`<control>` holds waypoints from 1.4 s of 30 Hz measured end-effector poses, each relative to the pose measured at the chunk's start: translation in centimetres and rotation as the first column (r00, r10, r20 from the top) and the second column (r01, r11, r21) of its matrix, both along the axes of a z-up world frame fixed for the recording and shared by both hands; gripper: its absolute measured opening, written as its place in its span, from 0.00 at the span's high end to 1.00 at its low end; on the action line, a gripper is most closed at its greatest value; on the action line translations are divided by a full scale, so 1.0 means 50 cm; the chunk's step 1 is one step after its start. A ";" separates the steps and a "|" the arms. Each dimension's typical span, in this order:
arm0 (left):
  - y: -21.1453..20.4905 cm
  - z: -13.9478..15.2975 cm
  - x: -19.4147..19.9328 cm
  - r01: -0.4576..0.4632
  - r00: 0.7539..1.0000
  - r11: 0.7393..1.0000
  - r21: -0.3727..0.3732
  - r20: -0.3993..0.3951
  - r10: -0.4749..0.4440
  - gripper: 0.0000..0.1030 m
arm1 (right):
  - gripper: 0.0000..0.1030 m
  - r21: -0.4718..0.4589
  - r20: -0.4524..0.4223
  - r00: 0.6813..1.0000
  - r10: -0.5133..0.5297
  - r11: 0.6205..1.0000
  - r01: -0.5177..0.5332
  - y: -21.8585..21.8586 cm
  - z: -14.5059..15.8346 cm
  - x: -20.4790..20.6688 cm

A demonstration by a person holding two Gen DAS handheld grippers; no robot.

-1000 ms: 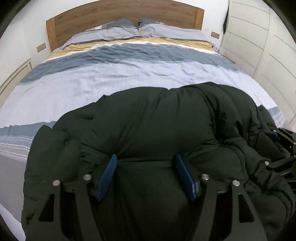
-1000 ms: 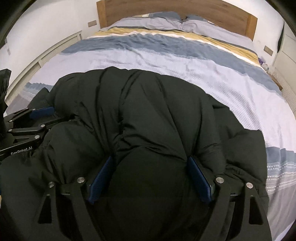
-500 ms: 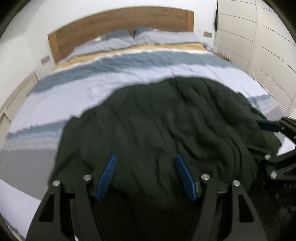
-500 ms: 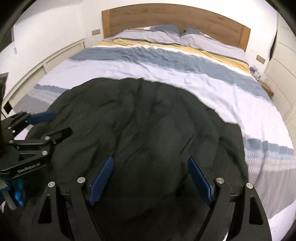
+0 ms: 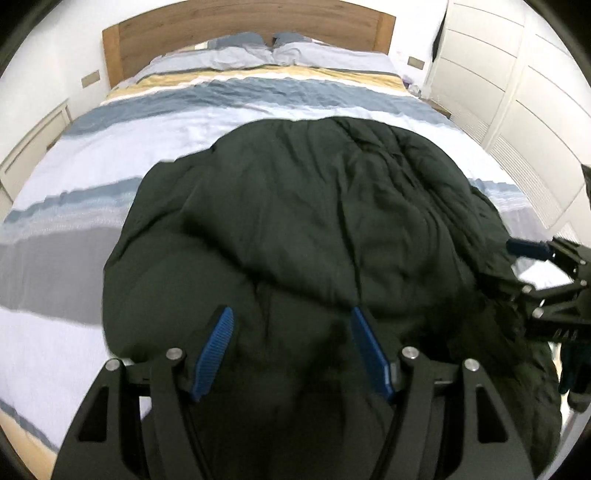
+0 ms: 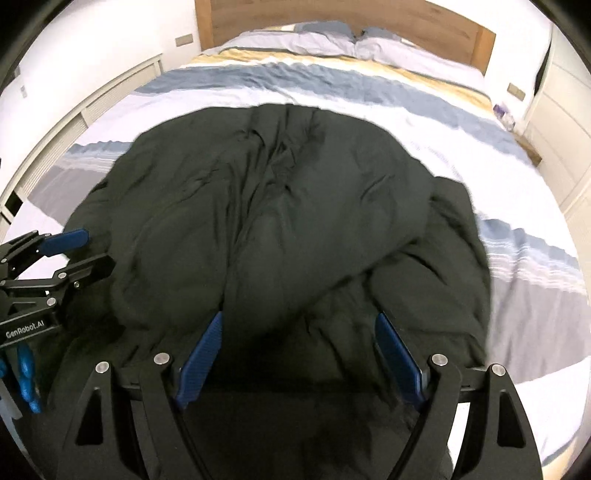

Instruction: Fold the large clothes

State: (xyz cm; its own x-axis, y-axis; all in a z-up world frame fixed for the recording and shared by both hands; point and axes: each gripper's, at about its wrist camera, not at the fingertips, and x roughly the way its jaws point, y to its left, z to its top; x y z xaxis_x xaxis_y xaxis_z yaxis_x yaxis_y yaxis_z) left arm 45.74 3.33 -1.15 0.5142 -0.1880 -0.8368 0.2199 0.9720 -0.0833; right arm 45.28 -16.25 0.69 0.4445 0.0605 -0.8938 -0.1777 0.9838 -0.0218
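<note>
A big dark green padded coat (image 5: pixel 314 206) lies spread over the near half of a striped bed (image 5: pixel 221 122). My left gripper (image 5: pixel 291 312) is shut on a thick bunch of the coat's near edge, and folds run in to both blue pads. My right gripper (image 6: pixel 299 319) grips the same near edge further right, its jaws wide around bulky fabric. Each gripper shows in the other's view: the right gripper (image 5: pixel 517 269) at the coat's right side, the left gripper (image 6: pixel 92 253) at its left side. The coat (image 6: pixel 288 192) hides the bed beneath it.
A wooden headboard (image 5: pixel 251 26) and two pillows (image 5: pixel 258 51) are at the far end. White cupboard doors (image 5: pixel 517 110) run along the right side and low white panels (image 6: pixel 92 107) along the left. Bare duvet lies beyond and beside the coat.
Both grippers have pulled back from the headboard and risen with the coat's edge. The coat, bunched and puffed up close before, now lies drawn out flatter, and more bed shows around it.
</note>
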 end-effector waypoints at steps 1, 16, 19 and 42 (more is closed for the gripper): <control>0.009 0.001 -0.015 -0.003 1.000 1.000 -0.002 -0.012 0.003 0.37 | 0.20 -0.006 0.004 1.000 0.006 1.000 -0.006 -0.001 0.010 -0.013; 0.230 0.018 -0.214 -0.161 0.977 0.983 0.085 -0.129 0.171 0.24 | 0.12 -0.130 -0.056 0.998 -0.016 0.991 0.009 -0.083 0.076 -0.207; 0.277 0.013 -0.244 -0.200 0.965 0.975 0.094 -0.151 0.213 0.22 | 0.11 -0.121 -0.095 0.994 -0.053 0.992 0.042 -0.112 0.069 -0.246; 0.547 -0.116 -0.436 -0.468 0.826 0.884 -0.025 -0.369 0.427 0.22 | 0.03 0.101 -0.367 0.845 -0.390 0.886 0.453 -0.390 -0.102 -0.485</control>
State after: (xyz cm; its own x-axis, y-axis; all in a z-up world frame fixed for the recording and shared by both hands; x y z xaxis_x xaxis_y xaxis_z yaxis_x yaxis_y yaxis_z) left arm 23.93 30.67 -6.97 0.2487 -0.1080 -0.9625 -0.2993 0.9366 -0.1824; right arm 21.03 -35.72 -4.38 0.1470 0.1051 -0.9835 0.2889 0.9464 0.1443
